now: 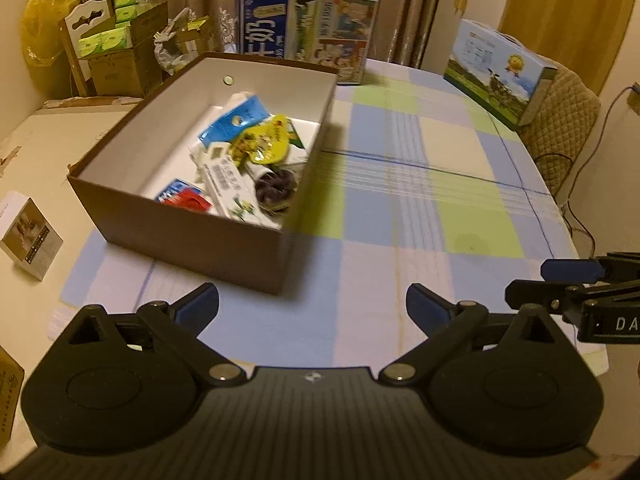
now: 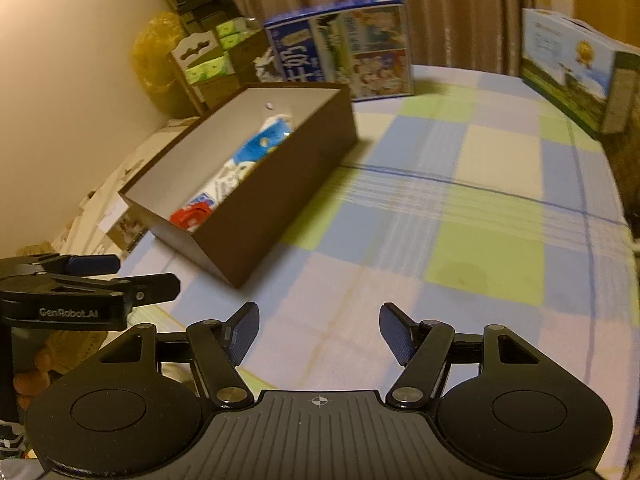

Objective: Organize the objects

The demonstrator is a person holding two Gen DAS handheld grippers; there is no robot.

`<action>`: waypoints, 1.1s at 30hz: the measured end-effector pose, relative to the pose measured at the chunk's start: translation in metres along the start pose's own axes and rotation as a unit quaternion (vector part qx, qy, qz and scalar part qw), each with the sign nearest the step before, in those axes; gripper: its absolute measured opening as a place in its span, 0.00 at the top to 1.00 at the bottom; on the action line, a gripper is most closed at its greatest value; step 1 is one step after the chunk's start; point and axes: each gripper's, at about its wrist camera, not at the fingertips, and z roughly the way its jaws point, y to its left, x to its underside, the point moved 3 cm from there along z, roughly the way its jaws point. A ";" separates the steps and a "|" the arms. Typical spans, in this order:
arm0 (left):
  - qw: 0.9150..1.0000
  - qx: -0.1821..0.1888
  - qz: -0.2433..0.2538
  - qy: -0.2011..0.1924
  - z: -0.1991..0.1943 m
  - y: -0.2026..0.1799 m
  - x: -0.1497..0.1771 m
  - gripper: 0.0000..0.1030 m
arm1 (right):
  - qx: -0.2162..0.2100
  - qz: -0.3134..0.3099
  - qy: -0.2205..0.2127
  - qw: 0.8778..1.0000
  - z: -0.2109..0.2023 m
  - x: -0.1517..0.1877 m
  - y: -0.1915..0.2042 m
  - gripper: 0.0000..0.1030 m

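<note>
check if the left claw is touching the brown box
Apart. The left wrist view shows the left claw open and empty, with a strip of checked tablecloth visible between its fingertips and the near corner of the brown box.

Brown open-top box (image 1: 192,236), white inside, sitting flat on the checked cloth, left of centre. Holds a loose pile toward its right wall: blue-and-white pouch (image 1: 236,118) at the back, yellow packet (image 1: 264,142) on top, white carton with green print (image 1: 230,190) lying slanted, dark round item (image 1: 276,190) against the right wall, red-and-blue pack (image 1: 182,198) at the near-left. Left half of the floor bare white.
</note>
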 end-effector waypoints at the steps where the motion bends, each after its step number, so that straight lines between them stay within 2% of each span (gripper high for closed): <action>1: 1.000 0.001 0.001 0.002 -0.002 -0.004 0.004 0.04 | 0.003 0.004 0.000 1.000 -0.004 0.004 -0.004 0.38; 14: 0.999 0.006 0.029 0.014 -0.024 -0.059 0.042 0.04 | 0.039 0.043 0.004 0.998 -0.062 0.055 -0.048 0.38; 33: 0.998 0.033 0.061 0.004 -0.034 -0.108 0.056 0.04 | 0.067 0.067 -0.017 0.995 -0.105 0.082 -0.075 0.38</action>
